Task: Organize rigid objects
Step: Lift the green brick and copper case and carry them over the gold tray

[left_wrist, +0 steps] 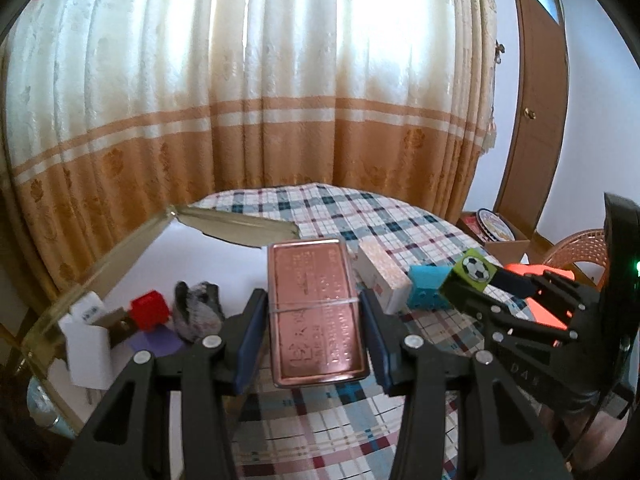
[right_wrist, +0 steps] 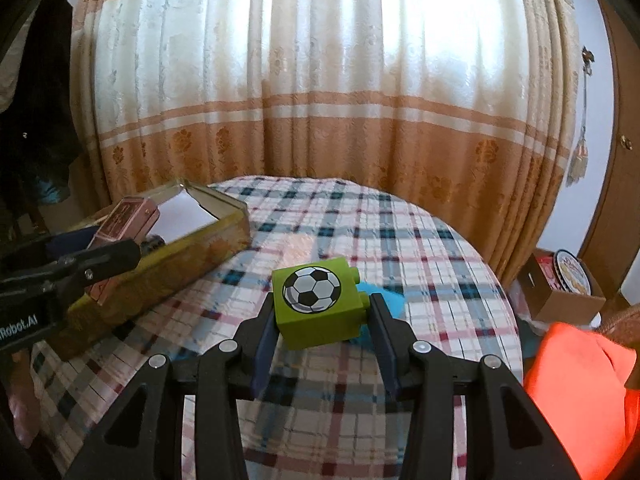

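Left wrist view: left gripper (left_wrist: 314, 340) clamped on a copper-pink rectangular box wrapped in clear plastic (left_wrist: 316, 316), blue pads pressing both long sides, box held lifted above the plaid tablecloth (left_wrist: 360, 216). Left of it sits a shallow gold-rimmed tray with a white floor (left_wrist: 132, 248); inside at its near left are a white carton (left_wrist: 86, 338), a red plastic cube (left_wrist: 150, 310), a purple flat piece (left_wrist: 158, 342) and a grey-black lumpy object (left_wrist: 196, 312). Right of the held box, on the cloth, a white-and-pink patterned box (left_wrist: 380, 276) and beyond it a cyan plastic block (left_wrist: 428, 286).

Right gripper (left_wrist: 474, 280) enters from the right, closed on a lime-green plastic block with a football print (left_wrist: 472, 272). Right wrist view confirms: pads against both sides of the green block (right_wrist: 318, 300), block off the cloth (right_wrist: 420, 240), tilted slightly, the cyan block (right_wrist: 380, 300) partly hidden behind it. Left gripper (right_wrist: 112, 248) with the copper box (right_wrist: 124, 220) shows at the left, over the tray's near wall (right_wrist: 180, 256). An orange sleeve (right_wrist: 580, 392) at the near right. Beige-and-orange curtains (right_wrist: 320, 100) at the far side.
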The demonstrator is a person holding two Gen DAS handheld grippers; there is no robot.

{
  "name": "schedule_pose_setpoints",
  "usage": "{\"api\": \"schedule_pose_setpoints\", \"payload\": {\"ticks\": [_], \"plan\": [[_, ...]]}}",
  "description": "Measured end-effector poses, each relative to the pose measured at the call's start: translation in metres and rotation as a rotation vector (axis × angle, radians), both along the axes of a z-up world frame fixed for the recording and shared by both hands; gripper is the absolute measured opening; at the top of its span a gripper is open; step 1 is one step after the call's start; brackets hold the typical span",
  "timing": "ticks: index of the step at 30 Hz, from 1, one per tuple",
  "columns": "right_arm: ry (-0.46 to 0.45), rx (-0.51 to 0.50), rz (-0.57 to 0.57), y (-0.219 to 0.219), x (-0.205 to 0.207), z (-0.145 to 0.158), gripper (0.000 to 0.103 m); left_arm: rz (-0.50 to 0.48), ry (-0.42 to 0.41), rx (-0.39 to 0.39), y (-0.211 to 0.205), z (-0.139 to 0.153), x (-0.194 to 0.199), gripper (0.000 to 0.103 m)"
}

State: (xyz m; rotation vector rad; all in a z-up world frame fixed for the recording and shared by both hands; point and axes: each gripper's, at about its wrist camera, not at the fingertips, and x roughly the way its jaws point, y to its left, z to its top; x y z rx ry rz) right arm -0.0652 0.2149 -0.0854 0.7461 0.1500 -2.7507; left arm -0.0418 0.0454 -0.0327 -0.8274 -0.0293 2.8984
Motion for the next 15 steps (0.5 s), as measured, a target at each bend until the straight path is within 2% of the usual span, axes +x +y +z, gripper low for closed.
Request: {"api": "schedule_pose_setpoints", "payload": {"ticks": [6,15], "plan": [[0.019,-0.005,0.060,-0.022,-0.003,0.018,0.046,0.030,0.022,-0.009,-0.014,0.011,0.005,0.046],[0.028,0.000,0.154,-0.059,-0.012,0.037,0.046,0.117,0.000,-0.016,-0.049,0.017,0.003,0.046]]}}
